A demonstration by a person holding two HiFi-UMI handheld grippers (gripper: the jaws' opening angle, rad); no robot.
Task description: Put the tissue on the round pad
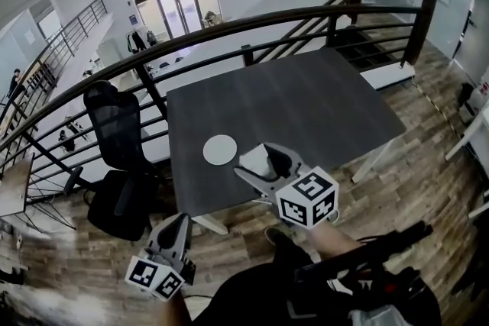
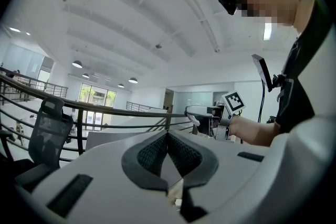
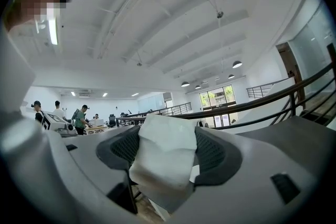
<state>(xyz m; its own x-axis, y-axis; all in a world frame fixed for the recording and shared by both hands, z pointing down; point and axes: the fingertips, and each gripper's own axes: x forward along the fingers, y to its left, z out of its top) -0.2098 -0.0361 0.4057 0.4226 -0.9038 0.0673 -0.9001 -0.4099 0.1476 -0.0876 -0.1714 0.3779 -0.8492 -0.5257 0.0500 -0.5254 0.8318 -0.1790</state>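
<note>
Tissue (image 3: 165, 162) shows plainly only in the right gripper view: a folded white wad clenched between the right tongs (image 3: 169, 150), its long axis running along them and its far end poking past the tips. Head view catches only a white corner of it, over the dark surface (image 1: 321, 103) just right of the round pad (image 1: 220, 150). Left tongs (image 2: 168, 139) are pressed together on nothing, off the surface's near edge.

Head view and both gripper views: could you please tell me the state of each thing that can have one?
tissue: folded, clamped in the right gripper's jaws, not on the pad.
right gripper: shut on the tissue.
left gripper: shut, empty.
round pad: flat on the table, nothing on it.
</note>
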